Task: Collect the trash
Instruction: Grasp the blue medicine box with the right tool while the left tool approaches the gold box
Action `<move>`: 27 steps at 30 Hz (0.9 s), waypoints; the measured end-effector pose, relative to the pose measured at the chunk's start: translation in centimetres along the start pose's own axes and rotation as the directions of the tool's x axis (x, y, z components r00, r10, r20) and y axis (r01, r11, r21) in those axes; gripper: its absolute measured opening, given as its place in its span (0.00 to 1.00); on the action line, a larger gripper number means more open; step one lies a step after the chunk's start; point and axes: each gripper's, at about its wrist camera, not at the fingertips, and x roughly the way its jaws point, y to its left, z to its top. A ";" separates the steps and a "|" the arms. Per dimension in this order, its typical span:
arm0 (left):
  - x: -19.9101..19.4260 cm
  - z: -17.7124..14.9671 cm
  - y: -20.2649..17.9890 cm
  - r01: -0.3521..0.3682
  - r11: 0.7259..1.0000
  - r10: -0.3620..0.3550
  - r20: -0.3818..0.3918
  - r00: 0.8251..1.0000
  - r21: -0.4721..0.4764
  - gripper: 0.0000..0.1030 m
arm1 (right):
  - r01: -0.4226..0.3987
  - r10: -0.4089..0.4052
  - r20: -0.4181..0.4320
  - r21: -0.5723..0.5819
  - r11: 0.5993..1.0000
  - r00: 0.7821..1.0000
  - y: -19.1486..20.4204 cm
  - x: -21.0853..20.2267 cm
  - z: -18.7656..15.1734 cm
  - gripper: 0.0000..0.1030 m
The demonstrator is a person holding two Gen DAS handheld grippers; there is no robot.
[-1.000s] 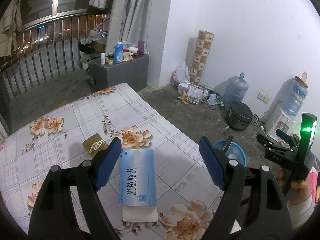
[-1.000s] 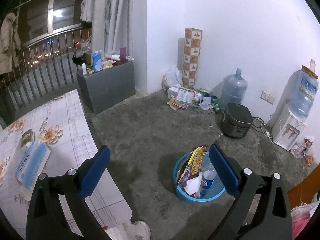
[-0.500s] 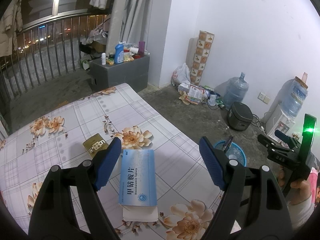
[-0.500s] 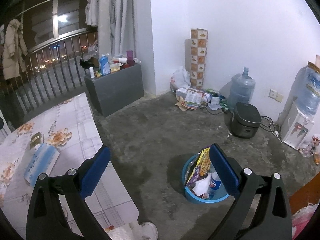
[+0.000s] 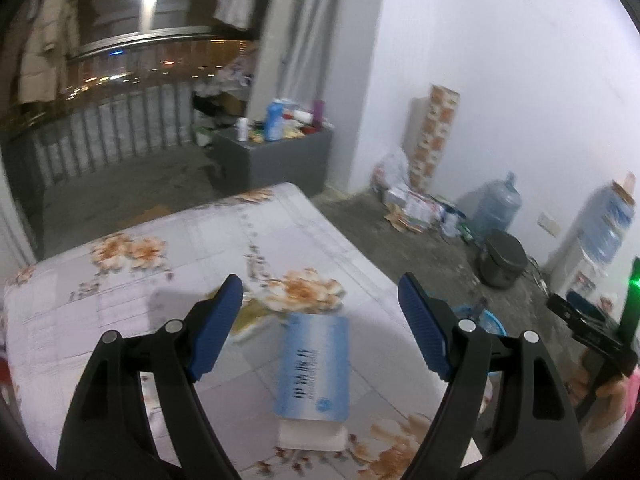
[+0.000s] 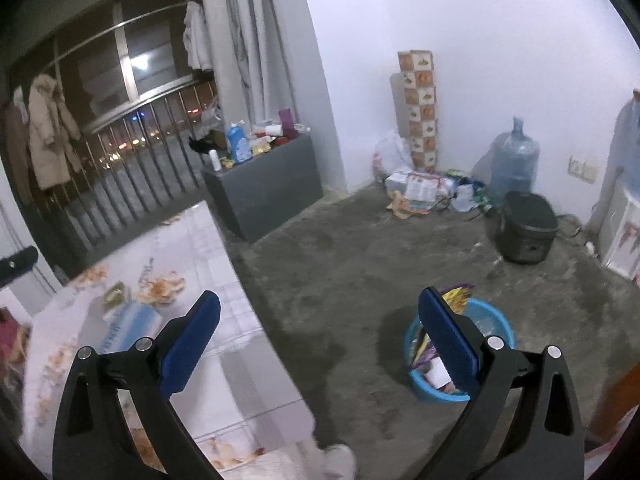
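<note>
Blue round plastic basin (image 6: 486,330), low and right of centre in the right wrist view, already holds snack wrappers and other scraps, so part of the collecting looks done. On the floral-patterned tablecloth (image 5: 132,280) two pieces remain: a pale blue flat cardboard medicine box (image 5: 314,364), just below centre of the left wrist frame, and a small olive-gold packet (image 5: 250,314) touching its upper left corner, blurred. The left gripper (image 5: 320,320) hangs above the box with its jaws spread wide and nothing between the pads. The right gripper (image 6: 320,340) is likewise wide apart and empty, over bare concrete floor between table and basin. Judging by this, picking up and dropping both items is still left
</note>
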 end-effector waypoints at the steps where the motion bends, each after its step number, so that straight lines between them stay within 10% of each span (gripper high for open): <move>1: -0.2 0.0 0.8 -0.017 1.000 0.017 0.004 1.000 -0.019 0.73 | -0.018 0.018 -0.007 0.006 1.000 1.000 0.1 0.2 0.0 0.94; 7: 0.0 -1.2 5.3 -0.077 0.990 0.075 -0.024 0.997 -0.122 0.73 | -0.173 0.174 -0.106 0.021 0.985 0.979 2.6 2.3 -0.8 0.94; 19: 6.9 -2.9 9.8 -0.013 0.981 -0.019 -0.158 0.987 -0.195 0.67 | -0.376 0.368 -0.338 0.043 0.925 0.866 11.8 7.7 -3.4 0.87; 27: 18.2 -2.0 10.7 -0.057 0.977 -0.029 -0.389 0.921 -0.207 0.73 | -0.315 0.337 -0.493 0.131 0.940 0.802 17.9 12.7 -5.9 0.90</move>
